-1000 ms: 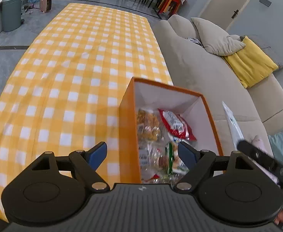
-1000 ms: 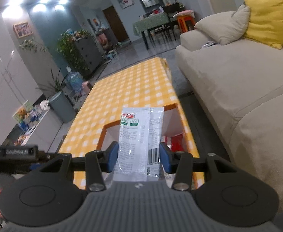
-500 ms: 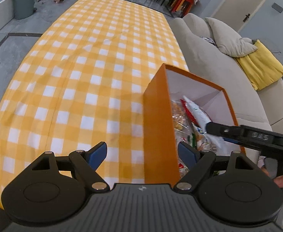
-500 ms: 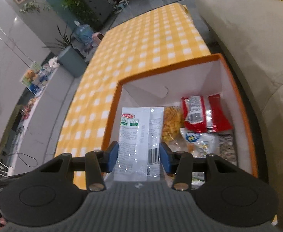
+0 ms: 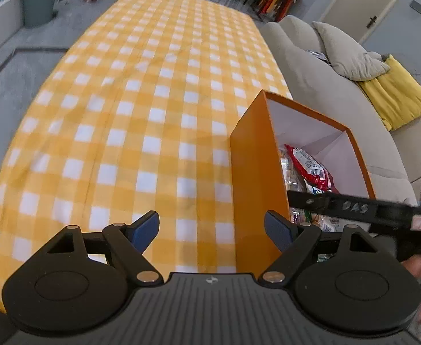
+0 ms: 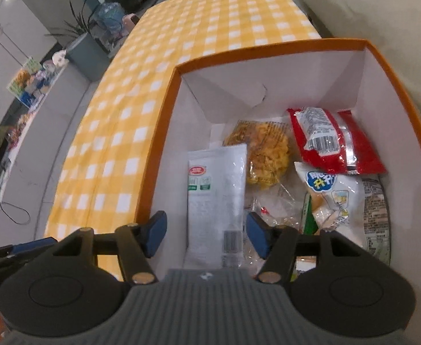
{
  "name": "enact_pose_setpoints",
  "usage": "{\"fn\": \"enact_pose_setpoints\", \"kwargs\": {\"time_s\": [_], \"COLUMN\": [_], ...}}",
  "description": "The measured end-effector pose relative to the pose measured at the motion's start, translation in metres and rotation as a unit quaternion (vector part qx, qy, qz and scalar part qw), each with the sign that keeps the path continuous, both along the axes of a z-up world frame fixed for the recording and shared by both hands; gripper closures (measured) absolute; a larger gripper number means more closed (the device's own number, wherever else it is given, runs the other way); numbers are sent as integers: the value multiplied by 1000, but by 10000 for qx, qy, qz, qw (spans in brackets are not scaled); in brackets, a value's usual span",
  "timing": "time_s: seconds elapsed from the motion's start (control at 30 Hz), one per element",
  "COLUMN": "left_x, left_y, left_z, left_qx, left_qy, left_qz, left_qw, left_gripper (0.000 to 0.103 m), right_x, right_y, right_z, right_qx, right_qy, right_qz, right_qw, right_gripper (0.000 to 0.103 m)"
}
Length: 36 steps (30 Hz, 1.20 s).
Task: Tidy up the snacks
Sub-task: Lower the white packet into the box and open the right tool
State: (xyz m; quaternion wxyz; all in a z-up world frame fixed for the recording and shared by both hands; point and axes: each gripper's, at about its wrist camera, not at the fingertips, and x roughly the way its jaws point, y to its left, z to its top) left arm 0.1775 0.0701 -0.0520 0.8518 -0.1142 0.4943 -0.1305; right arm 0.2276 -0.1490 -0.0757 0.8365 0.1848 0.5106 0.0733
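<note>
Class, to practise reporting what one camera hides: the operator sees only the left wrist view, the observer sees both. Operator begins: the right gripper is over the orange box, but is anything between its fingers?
Observer: Yes. A white packet sits between the right gripper's pads. The jaws are opening and neither pad touches it.
Operator: Is it inside the box?
Observer: Yes, inside the orange box, near the wall on the left of the right wrist view.
Operator: What is next to it?
Observer: A clear bag of yellow crisps, just right of its far end, between it and the red packet.
</note>
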Motion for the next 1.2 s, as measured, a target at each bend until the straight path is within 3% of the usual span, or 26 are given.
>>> {"fn": "enact_pose_setpoints", "kwargs": {"time_s": [0.13, 0.23, 0.27, 0.3, 0.47, 0.57, 0.63, 0.77, 0.83, 1.03, 1.2], "left_x": [-2, -2, -2, -2, -2, -1, -1, 2, 2, 0, -2], "left_y": [-1, -5, -7, -8, -15, -17, -19, -22, -24, -27, -26], "left_z": [0, -2, -2, -3, -7, -8, -10, -16, -18, -17, -12], "left_qx": [1, 94, 121, 142, 190, 242, 345, 460, 525, 577, 523], "left_qy": [-21, -1, -4, -5, 57, 55, 52, 109, 90, 35, 7], "left_qz": [-35, -88, -105, -133, -246, -276, -296, -339, -394, -439, -431], "left_qw": [10000, 9999, 9999, 9998, 9995, 9993, 9990, 9983, 9978, 9974, 9977], "left_gripper": [6, 6, 6, 6, 6, 6, 6, 6, 6, 6, 6], "right_x": [-6, 0, 4, 9, 45, 62, 63, 65, 68, 73, 66], "right_y": [-17, -36, -42, -48, -67, -73, -76, -76, -70, -61, -61], "right_z": [23, 41, 44, 45, 29, 6, -4, -19, -22, -40, -38], "right_qx": [-317, -692, -790, -887, -1312, -1248, -1207, -1147, -1362, -1555, -1527], "right_qy": [-308, -485, -455, -384, 30, 560, 681, 612, 524, 802, 676], "right_qz": [-156, -293, -338, -396, -504, -587, -666, -792, -783, -663, -678], "right_qw": [9989, 9960, 9953, 9945, 9901, 9889, 9881, 9883, 9862, 9823, 9836], "right_gripper": [58, 84, 99, 101, 103, 103, 103, 103, 103, 103, 103]}}
